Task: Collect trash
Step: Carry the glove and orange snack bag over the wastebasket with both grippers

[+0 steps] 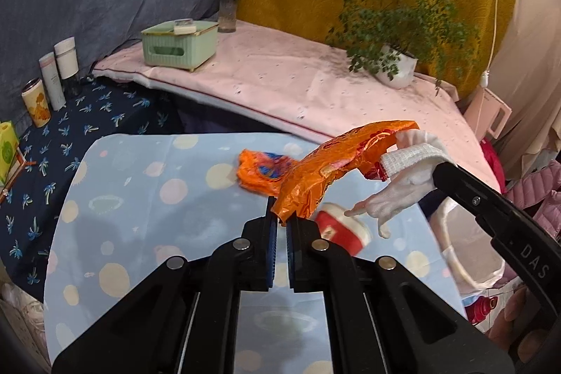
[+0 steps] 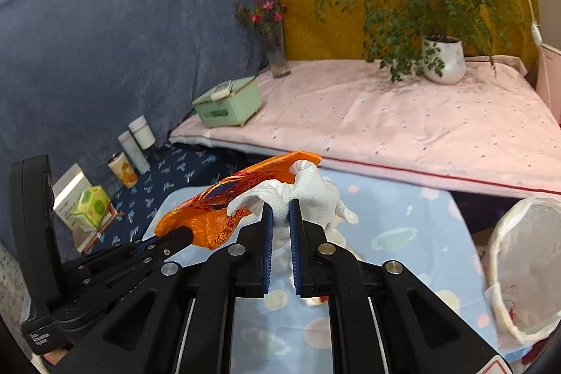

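Observation:
My left gripper (image 1: 281,219) is shut on the lower end of a crumpled orange wrapper (image 1: 336,163) and holds it above the light-blue dotted table (image 1: 140,205). My right gripper (image 2: 281,212) is shut on a white glove (image 2: 308,191) whose fingers wrap the wrapper's upper end (image 2: 245,191). The glove also shows in the left wrist view (image 1: 410,170). A second orange wrapper (image 1: 261,169) lies on the table behind. A red-and-white cup (image 1: 342,228) lies on its side on the table under the glove.
A white-lined trash bin (image 2: 522,265) stands at the table's right edge. A pink-covered surface (image 1: 298,83) behind holds a green box (image 1: 178,44), a flower vase (image 1: 228,13) and a potted plant (image 1: 399,65). Bottles and cans (image 1: 52,83) stand at left on dark blue cloth.

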Action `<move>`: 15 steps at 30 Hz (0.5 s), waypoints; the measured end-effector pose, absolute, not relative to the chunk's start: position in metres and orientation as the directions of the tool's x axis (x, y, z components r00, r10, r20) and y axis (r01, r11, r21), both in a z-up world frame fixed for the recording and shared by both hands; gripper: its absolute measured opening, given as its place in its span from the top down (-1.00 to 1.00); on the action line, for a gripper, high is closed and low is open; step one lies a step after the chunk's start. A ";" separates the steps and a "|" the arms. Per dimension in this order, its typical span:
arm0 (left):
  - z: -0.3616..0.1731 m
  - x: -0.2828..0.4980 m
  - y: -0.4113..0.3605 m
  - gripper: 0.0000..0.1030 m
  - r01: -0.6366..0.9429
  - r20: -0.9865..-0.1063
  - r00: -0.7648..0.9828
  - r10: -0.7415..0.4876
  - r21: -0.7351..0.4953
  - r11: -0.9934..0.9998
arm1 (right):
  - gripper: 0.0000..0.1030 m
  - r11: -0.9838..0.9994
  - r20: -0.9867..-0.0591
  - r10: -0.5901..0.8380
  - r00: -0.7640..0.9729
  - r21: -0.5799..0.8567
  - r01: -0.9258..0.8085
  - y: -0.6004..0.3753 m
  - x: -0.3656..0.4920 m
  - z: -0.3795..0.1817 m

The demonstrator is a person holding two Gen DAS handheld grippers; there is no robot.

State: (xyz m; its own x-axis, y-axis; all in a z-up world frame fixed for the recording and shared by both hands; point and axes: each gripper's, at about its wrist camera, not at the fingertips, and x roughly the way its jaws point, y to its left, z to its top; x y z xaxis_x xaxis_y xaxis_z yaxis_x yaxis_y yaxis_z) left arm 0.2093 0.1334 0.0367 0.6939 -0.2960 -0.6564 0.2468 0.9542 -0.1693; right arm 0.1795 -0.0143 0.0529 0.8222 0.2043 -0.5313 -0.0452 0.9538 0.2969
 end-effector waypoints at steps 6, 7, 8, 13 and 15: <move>0.056 0.189 0.091 0.91 0.301 -0.641 0.689 -0.339 -0.173 0.938 | 0.83 0.952 -0.493 0.159 0.856 0.306 -0.001 -0.055 0.154 0.073; 0.057 0.186 0.082 0.91 0.311 -0.640 0.686 -0.347 -0.173 0.934 | 0.83 0.952 -0.487 0.148 0.861 0.306 0.009 -0.063 0.149 0.076; 0.058 0.184 0.075 0.91 0.320 -0.640 0.682 -0.353 -0.172 0.932 | 0.83 0.953 -0.481 0.136 0.866 0.304 0.019 -0.071 0.144 0.078; 0.061 0.172 0.029 0.91 0.379 -0.645 0.658 -0.388 -0.162 0.911 | 0.83 0.948 -0.462 0.089 0.883 0.310 0.067 -0.111 0.124 0.085; 0.061 0.168 0.011 0.91 0.398 -0.648 0.649 -0.398 -0.157 0.904 | 0.83 0.944 -0.458 0.069 0.886 0.318 0.091 -0.129 0.117 0.085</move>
State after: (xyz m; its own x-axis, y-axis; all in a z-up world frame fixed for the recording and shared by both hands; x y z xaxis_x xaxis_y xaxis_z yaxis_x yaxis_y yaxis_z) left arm 0.1678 0.0112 0.0609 0.6491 -0.3982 -0.6481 0.3979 0.9039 -0.1569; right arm 0.1168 -0.1295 0.0845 0.8861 0.0688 -0.4584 0.0913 0.9436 0.3182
